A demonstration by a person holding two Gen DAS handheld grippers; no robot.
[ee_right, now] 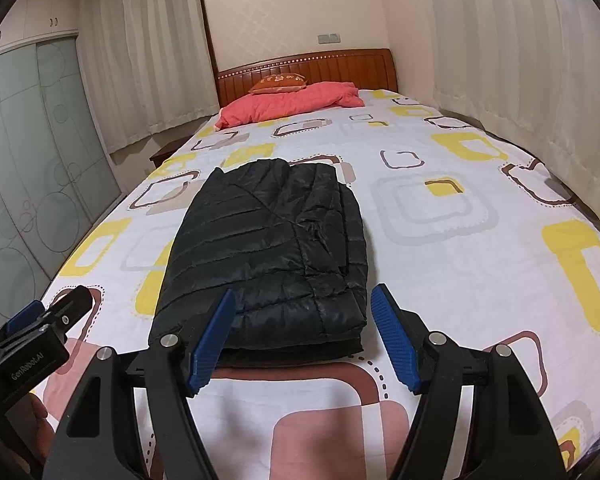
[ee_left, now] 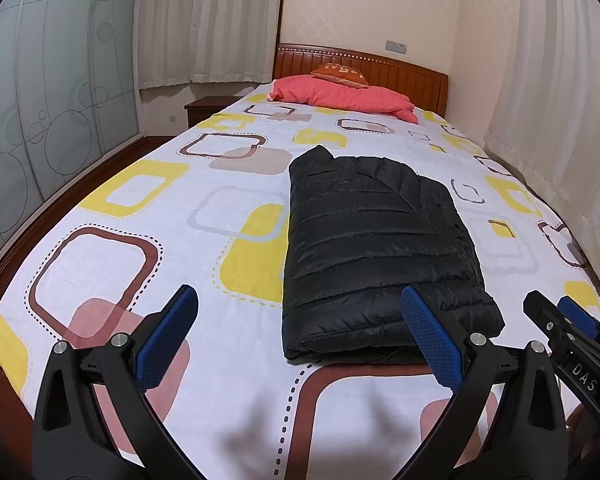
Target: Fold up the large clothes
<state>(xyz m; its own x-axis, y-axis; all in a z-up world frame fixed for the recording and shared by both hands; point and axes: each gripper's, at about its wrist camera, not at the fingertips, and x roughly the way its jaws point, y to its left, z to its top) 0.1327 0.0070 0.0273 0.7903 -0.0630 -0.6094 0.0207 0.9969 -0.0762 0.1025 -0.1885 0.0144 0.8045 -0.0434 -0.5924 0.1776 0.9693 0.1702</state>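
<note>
A black quilted down jacket (ee_left: 376, 248) lies folded into a neat rectangular bundle on the patterned bed sheet (ee_left: 148, 208). In the right wrist view the same jacket (ee_right: 272, 248) sits just ahead of the fingers. My left gripper (ee_left: 300, 312) hovers open above the sheet near the jacket's front left corner, nothing between its blue pads. My right gripper (ee_right: 304, 312) is open too, held over the jacket's near edge without touching it. The right gripper (ee_left: 560, 320) also shows at the right edge of the left wrist view, and the left gripper (ee_right: 56, 312) at the left edge of the right wrist view.
A pink pillow (ee_left: 348, 98) and a small orange cushion (ee_left: 340, 72) lie against the wooden headboard (ee_left: 404, 72). Curtains (ee_right: 520, 60) hang close along the bed's right side. A glass-fronted wardrobe (ee_left: 40, 120) and a nightstand (ee_left: 206, 108) stand to the left.
</note>
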